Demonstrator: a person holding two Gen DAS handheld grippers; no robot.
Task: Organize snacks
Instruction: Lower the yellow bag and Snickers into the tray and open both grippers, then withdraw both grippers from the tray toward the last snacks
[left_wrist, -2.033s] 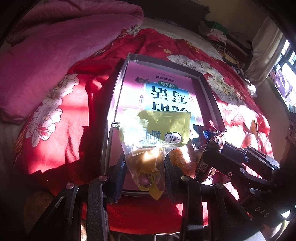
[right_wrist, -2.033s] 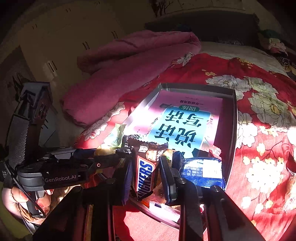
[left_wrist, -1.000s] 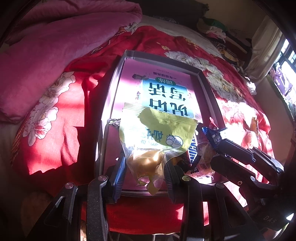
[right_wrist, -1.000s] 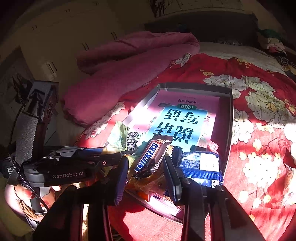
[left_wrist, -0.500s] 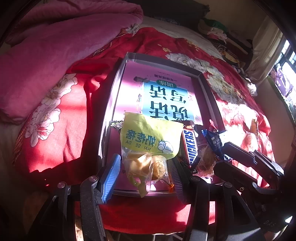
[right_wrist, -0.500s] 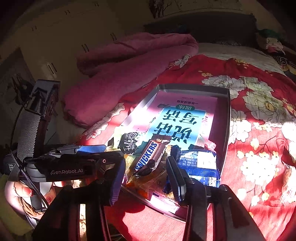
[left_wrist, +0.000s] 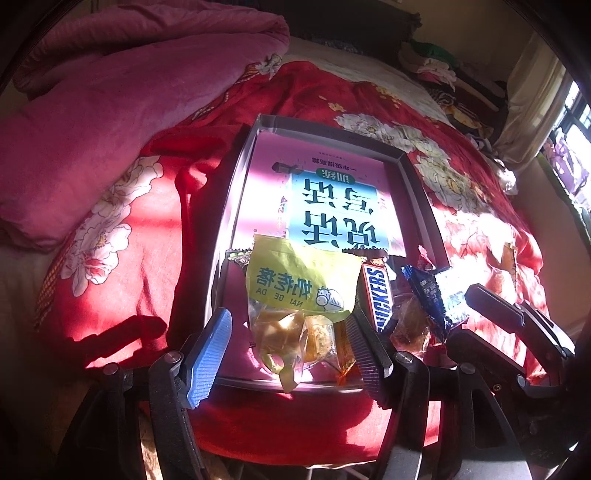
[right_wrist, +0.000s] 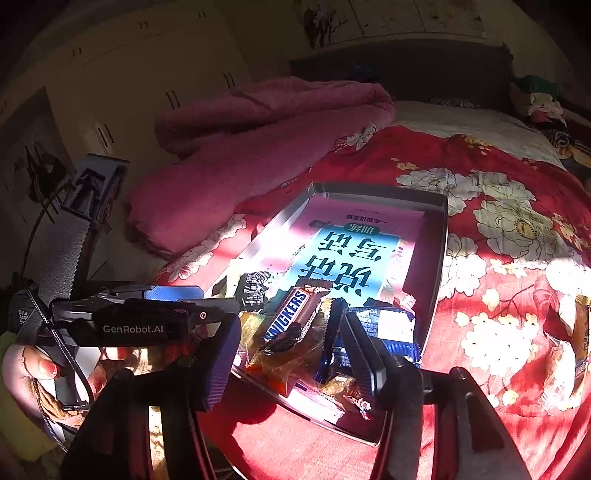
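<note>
Both snacks had dropped from the jaws into the tray (left_wrist: 417, 184) on the bed (left_wrist: 129, 221). Left gripper (left_wrist: 291, 343) was spreading, the yellow bag (left_wrist: 295, 284) lying loose between its fingers. Right gripper (right_wrist: 288, 354) was spreading too, over the Snickers (right_wrist: 291, 314). Pulling back low could snag a wrapper and drag it out.

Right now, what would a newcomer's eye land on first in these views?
The shallow tray on the red floral bedspread, sunlit, lined with a pink and blue printed sheet. At its near end lie the yellow snack bag, the Snickers bar and a blue packet. Both tools, left and right, are opening over them.
</note>
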